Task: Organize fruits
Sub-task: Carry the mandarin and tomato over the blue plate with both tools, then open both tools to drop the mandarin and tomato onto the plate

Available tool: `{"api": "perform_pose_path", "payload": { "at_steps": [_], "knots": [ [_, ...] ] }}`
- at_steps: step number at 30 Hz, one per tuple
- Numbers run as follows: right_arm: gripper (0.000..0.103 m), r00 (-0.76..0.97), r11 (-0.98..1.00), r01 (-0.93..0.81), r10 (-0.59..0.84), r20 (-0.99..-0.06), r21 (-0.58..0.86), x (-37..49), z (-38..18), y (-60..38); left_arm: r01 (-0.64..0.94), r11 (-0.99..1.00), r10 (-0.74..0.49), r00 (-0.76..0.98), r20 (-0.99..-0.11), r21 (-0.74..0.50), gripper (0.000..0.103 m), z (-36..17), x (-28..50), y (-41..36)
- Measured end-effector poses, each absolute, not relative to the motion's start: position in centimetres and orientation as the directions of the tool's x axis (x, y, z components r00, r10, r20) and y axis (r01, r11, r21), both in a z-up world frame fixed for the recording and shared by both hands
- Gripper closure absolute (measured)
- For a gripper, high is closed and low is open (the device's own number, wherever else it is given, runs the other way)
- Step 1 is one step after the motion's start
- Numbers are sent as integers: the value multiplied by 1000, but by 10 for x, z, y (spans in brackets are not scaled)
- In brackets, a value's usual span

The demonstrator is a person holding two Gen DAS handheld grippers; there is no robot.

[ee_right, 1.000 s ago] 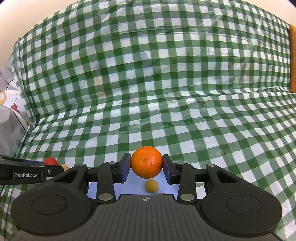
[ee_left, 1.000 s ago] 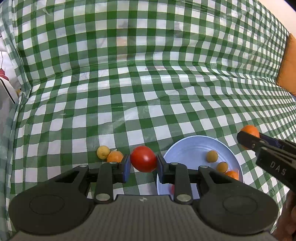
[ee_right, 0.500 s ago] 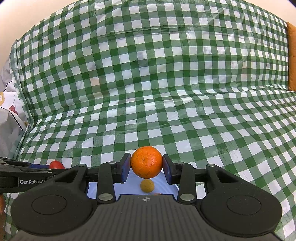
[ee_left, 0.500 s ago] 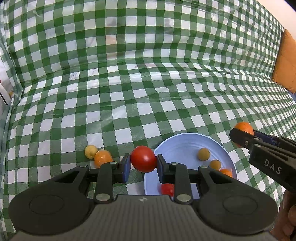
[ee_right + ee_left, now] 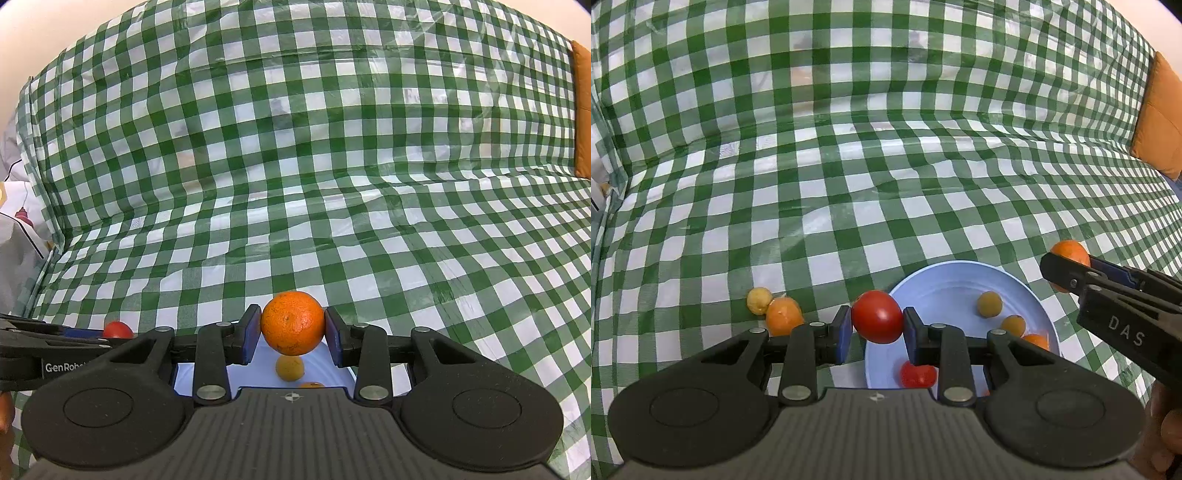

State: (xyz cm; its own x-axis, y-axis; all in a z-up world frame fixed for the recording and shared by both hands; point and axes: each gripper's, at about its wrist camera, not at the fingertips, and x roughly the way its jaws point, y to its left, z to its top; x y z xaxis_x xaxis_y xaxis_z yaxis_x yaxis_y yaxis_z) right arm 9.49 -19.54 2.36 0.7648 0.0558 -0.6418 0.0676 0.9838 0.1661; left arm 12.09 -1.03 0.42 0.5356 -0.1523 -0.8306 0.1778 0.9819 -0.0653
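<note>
My left gripper [image 5: 877, 317] is shut on a red tomato [image 5: 877, 316] and holds it above the left rim of a light blue plate [image 5: 942, 284]. My right gripper [image 5: 292, 328] is shut on an orange [image 5: 292, 328] above the plate [image 5: 255, 363]; it also shows in the left wrist view [image 5: 1069, 251] over the plate's right rim. On the plate lie a small red tomato [image 5: 918, 374], two small yellow fruits [image 5: 990, 304] and an orange piece [image 5: 1036, 340]. A yellow fruit [image 5: 759, 301] and an orange fruit [image 5: 783, 320] lie on the cloth left of the plate.
A green and white checked cloth [image 5: 868, 166] covers the surface and rises at the back. An orange cushion [image 5: 1160, 122] sits at the far right. White fabric [image 5: 18, 254] lies at the left edge.
My left gripper has moved right with the tomato, from over the cloth to over the plate's left rim. The right gripper keeps the orange over the plate.
</note>
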Motion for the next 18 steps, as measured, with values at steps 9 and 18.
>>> {"api": "perform_pose_path", "payload": {
  "at_steps": [9, 18],
  "knots": [
    [63, 758, 981, 61, 73, -648, 183, 97, 21, -199, 263, 952, -278, 520, -808, -158, 70, 2, 120, -21],
    [61, 764, 979, 80, 62, -642, 190, 96, 23, -201, 235, 958, -271, 540, -797, -167, 68, 4, 124, -14]
  ]
}}
